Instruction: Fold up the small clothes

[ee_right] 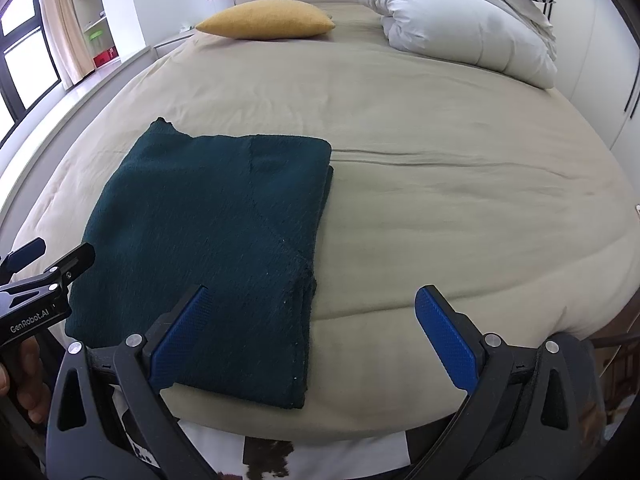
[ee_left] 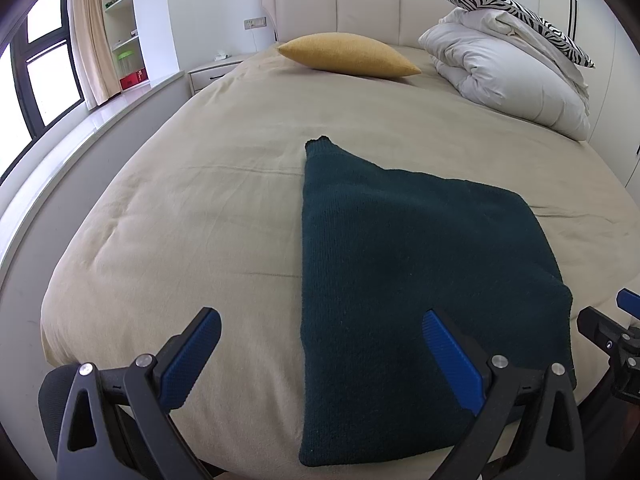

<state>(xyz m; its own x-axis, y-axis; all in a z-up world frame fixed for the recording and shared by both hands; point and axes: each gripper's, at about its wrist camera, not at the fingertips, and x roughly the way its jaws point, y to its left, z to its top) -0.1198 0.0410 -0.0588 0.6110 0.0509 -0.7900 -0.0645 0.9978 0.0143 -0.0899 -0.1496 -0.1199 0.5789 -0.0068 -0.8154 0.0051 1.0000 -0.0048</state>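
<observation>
Left gripper point(ee_left: 322, 354): jaws spread, empty, above the garment's near edge;
Right gripper point(ee_right: 310, 330): jaws spread, empty;
Dark green sweater point(ee_right: 216, 240): folded flat on the bed point(ee_right: 440, 220)

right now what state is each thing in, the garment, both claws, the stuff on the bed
dark green sweater: folded, lying flat on the bed, one corner sticking out at the far end
left claw: open, holding nothing
right claw: open, holding nothing
yellow pillow: lying flat
white duvet: bundled up
</observation>
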